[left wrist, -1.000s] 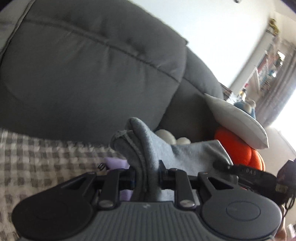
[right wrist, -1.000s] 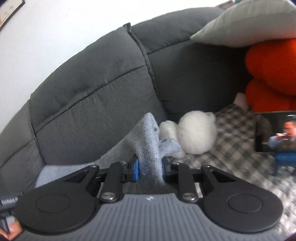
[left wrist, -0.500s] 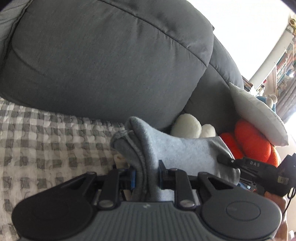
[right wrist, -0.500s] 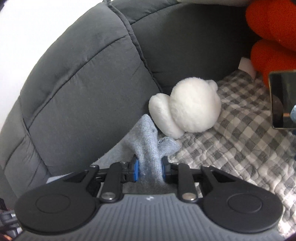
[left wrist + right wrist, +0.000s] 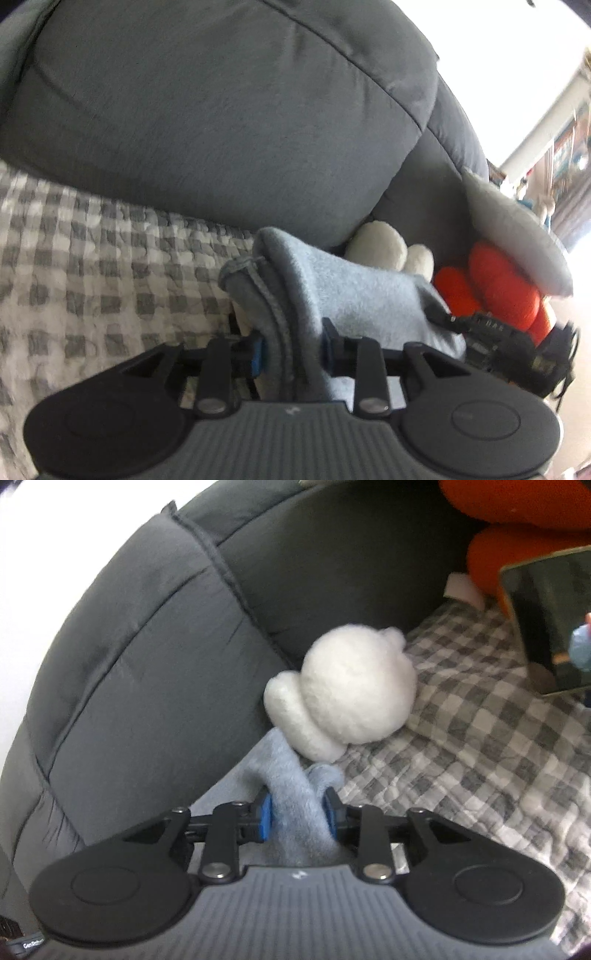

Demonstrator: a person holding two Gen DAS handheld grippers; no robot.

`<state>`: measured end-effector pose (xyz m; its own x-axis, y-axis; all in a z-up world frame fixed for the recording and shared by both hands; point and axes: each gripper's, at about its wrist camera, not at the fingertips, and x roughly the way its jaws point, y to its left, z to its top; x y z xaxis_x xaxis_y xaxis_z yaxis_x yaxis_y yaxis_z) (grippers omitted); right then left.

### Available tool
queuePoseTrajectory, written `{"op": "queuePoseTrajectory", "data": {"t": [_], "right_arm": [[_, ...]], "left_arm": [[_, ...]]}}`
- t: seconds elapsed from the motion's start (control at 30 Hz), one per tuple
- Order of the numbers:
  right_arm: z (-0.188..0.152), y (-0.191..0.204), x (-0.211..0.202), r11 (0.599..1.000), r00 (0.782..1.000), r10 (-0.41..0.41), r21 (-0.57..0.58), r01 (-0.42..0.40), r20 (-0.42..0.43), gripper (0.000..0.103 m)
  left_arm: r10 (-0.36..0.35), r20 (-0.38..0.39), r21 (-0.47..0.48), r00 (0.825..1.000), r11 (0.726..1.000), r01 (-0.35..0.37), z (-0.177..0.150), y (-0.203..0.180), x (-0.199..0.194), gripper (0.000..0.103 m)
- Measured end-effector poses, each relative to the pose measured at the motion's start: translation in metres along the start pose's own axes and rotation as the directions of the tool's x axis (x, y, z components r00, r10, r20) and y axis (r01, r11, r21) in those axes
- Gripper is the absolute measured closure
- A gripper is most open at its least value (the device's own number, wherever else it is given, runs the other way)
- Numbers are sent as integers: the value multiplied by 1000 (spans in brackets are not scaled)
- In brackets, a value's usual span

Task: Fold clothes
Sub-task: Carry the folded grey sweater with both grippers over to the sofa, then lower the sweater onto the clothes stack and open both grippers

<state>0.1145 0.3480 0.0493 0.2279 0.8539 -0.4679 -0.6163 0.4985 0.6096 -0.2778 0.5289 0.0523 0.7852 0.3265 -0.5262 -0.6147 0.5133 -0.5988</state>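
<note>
A light grey-blue fleece garment (image 5: 343,291) is stretched between both grippers above a sofa seat. In the left wrist view my left gripper (image 5: 290,354) is shut on a bunched, hemmed edge of it, and the cloth runs right toward the other gripper's black body (image 5: 517,347). In the right wrist view my right gripper (image 5: 297,814) is shut on another bunched corner of the garment (image 5: 291,782), which trails down and left. Most of the garment hangs below the grippers, hidden.
The seat carries a grey-and-white checked cover (image 5: 92,266) (image 5: 480,746). Dark grey back cushions (image 5: 221,110) (image 5: 140,657) rise behind. A white plush toy (image 5: 347,698) (image 5: 384,247) lies just ahead, with orange cushions (image 5: 495,288), a pale pillow (image 5: 517,236) and a propped screen (image 5: 550,624) to the right.
Both grippers, still shut on the garment, have dropped toward the seat and moved forward. The plush toy and checked cover loom larger, and the wall has slid out of view.
</note>
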Motion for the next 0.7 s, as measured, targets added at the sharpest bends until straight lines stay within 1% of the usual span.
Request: {"op": "queuePoseTrajectory", "data": {"t": [0.07, 0.17, 0.27, 0.3, 0.33, 0.4, 0.47, 0.5, 0.53, 0.6, 0.7], "right_arm": [[3, -3, -10, 1000, 999, -22, 19, 21, 40, 64], [10, -10, -31, 996, 993, -53, 71, 45, 101, 63], [11, 1, -51, 999, 988, -37, 40, 32, 147, 63], [9, 10, -55, 1000, 989, -21, 9, 20, 145, 63], [6, 21, -57, 999, 991, -1, -35, 6, 133, 63], [-6, 50, -57, 986, 995, 29, -164, -14, 91, 63], [-22, 81, -51, 952, 998, 5, -305, 15, 66, 63], [-31, 93, -47, 933, 998, -14, -357, 34, 60, 63], [-38, 102, -42, 918, 998, -24, -394, 42, 51, 63], [-52, 107, -33, 899, 999, -37, -436, 46, 29, 63], [-58, 103, -26, 893, 999, -42, -448, 48, 23, 62]], "left_arm": [[-10, 3, -24, 1000, 1000, 10, 3, 3, -8, 72], [18, 25, -26, 1000, 1000, -17, 9, 2, -25, 72], [51, 88, 6, 995, 999, -52, 16, -7, -45, 72], [42, 110, 32, 993, 998, -46, 18, -15, -50, 72], [17, 122, 72, 992, 997, -26, 19, -27, -53, 72], [-19, 133, 168, 991, 986, -4, 17, -54, -53, 72], [-27, 137, 259, 990, 966, -10, 11, -79, -43, 72], [-20, 137, 283, 990, 959, -20, 7, -88, -33, 72], [0, 132, 293, 991, 955, -39, 3, -92, -22, 72], [70, 128, 303, 989, 947, -106, -6, -93, 1, 73], [168, 95, 298, 981, 936, -189, -19, -84, 24, 77]]}}
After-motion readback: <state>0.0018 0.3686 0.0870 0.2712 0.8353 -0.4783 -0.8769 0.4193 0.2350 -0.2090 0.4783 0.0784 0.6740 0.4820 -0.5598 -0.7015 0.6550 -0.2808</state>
